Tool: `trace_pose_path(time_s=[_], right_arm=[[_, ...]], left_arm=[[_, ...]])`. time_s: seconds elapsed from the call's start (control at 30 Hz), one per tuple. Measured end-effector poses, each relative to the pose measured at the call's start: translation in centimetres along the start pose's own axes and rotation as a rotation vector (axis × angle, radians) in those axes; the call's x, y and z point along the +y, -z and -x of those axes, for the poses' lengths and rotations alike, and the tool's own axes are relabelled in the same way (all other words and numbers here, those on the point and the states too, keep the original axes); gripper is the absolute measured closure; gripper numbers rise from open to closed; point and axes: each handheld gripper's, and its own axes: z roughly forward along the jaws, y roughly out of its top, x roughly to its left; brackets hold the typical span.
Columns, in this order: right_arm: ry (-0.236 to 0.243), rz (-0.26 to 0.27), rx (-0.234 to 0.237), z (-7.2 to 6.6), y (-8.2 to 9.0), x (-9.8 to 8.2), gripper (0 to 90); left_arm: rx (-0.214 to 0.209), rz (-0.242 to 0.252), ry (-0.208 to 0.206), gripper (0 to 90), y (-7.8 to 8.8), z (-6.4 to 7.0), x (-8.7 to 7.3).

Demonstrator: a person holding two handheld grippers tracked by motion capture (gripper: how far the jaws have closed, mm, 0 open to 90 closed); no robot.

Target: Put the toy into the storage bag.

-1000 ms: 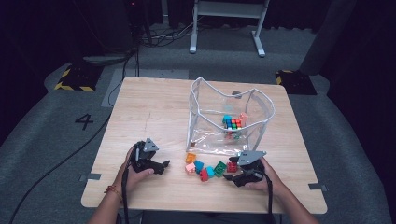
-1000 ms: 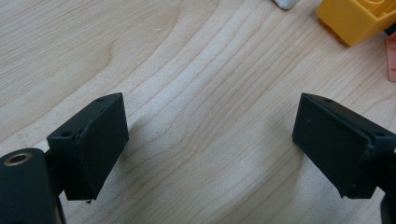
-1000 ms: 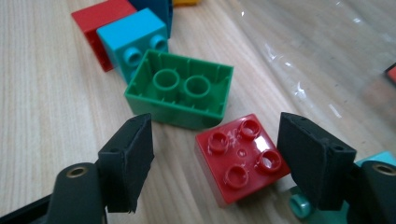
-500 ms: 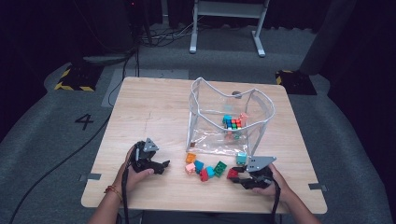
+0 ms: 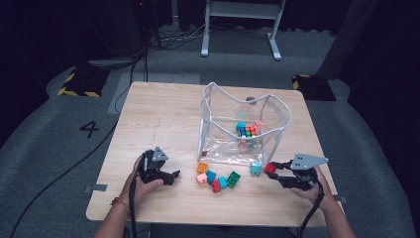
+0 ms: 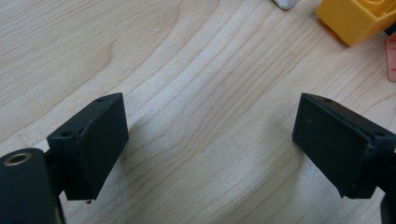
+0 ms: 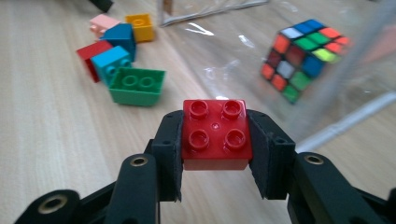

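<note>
The wooden table (image 5: 163,119) takes up the middle of the high view, and on its right half stands the clear bag (image 5: 218,144) with its white-edged rim open at the top. Through its wall I see a colour-patch puzzle cube (image 5: 246,130); in my right gripper view that same cube sits at the upper right, behind the plastic.

In front of the bag, low in the high view's centre, lies a loose cluster of toy bricks (image 5: 216,178): orange, pink, blue, red and a green one at the right end, with a teal brick (image 5: 256,168) apart, just beside the bag's front corner.

My left gripper (image 5: 174,176) rests at the lower left of the table, its jaws spread wide over bare wood with nothing between them; the left gripper view shows both black pads standing well apart.

My right gripper (image 5: 271,169) is at the lower right, and its jaws are clamped on the red brick (image 7: 215,135). That brick is square, glossy, with four round studs on top, held level and studs up, one pad pressed flat on each side, lifted clear of the wood.
</note>
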Motion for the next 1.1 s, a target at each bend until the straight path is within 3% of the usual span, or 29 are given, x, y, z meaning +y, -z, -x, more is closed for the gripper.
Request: trace_pose_path(time_s=[0.07, 0.2, 0.33, 0.53, 0.83, 1.1], right_arm=[[-0.005, 0.003, -0.008, 0.3, 0.3, 0.0, 59.2], [-0.045, -0.003, -0.071, 1.6, 1.4, -0.3, 59.2], [-0.053, -0.009, -0.116, 2.6, 2.1, -0.3, 59.2], [-0.09, -0.003, -0.194, 5.5, 3.4, 0.4, 59.2], [-0.151, 0.054, -0.28, 10.1, 3.9, 3.7, 59.2], [-0.164, 0.088, -0.318, 12.7, 5.5, 7.7, 59.2]], left_arm=[[-0.002, 0.0, 0.001, 10.7, 0.0, 0.0, 0.0], [-0.002, 0.0, 0.001, 10.7, 0.0, 0.0, 0.0], [-0.001, 0.0, 0.0, 10.7, 0.0, 0.0, 0.0], [-0.003, 0.0, 0.001, 10.7, 0.0, 0.0, 0.0], [0.0, 0.0, 0.001, 10.7, 0.0, 0.0, 0.0], [0.0, 0.0, 0.0, 10.7, 0.0, 0.0, 0.0]])
